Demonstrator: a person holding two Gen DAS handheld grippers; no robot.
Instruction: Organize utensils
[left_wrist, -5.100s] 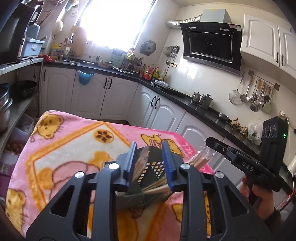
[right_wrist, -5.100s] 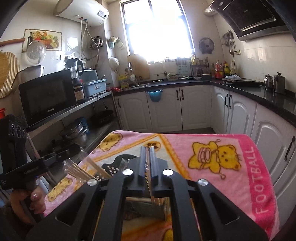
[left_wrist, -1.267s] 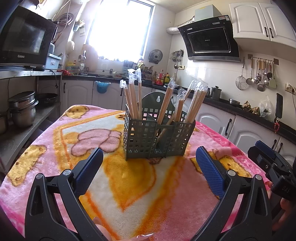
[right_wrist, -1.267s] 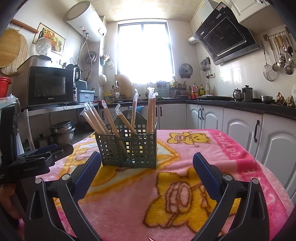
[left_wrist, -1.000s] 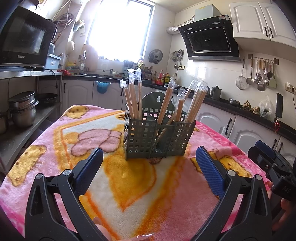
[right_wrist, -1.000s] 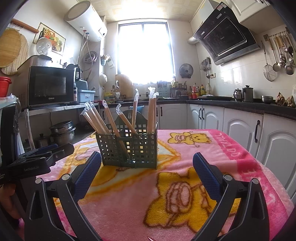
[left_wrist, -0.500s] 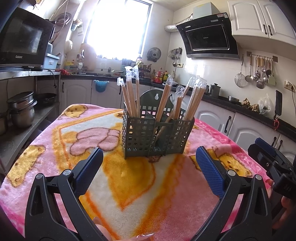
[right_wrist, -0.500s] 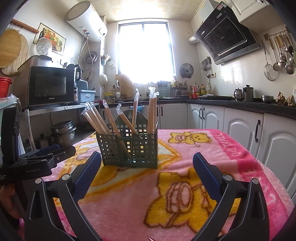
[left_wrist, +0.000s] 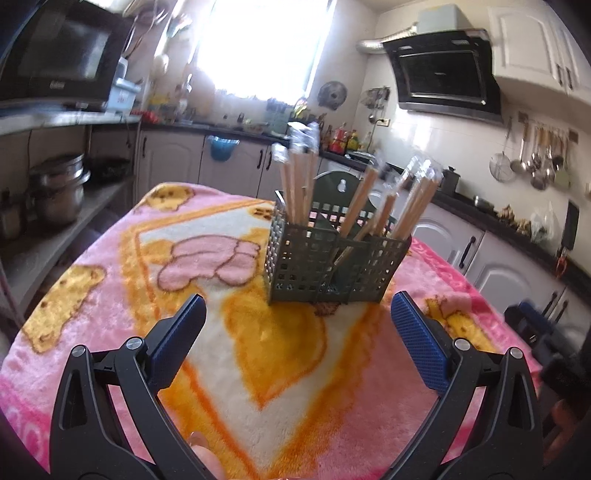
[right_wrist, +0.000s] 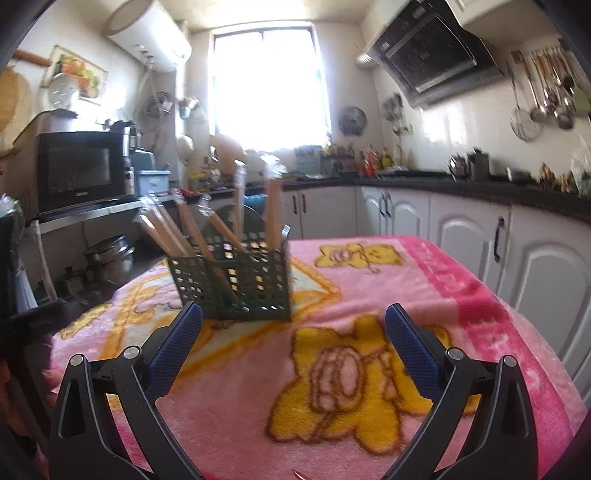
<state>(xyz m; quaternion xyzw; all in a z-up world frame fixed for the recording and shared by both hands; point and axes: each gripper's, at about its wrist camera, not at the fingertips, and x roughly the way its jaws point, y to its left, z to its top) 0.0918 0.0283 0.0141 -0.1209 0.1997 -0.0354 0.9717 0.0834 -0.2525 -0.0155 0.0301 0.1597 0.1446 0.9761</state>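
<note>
Utensil caddy (left_wrist: 334, 264) stands loaded at frame centre on the pink blanket (left_wrist: 258, 362).
Left gripper (left_wrist: 297, 338) and right gripper (right_wrist: 293, 341): jaws wide, empty. Wrapped chopsticks (left_wrist: 415, 201) are probably light, stiff and slippery in film; grip mid-shaft. Caddy likely tips easily. Nothing obstructs the approach.

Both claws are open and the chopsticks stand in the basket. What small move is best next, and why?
Probably draw both claws back a little. The wrapped wooden chopsticks all stand in the dark green perforated plastic basket, the left claw and right claw are open and hold nothing, and no loose utensil shows on the pink blanket.
</note>
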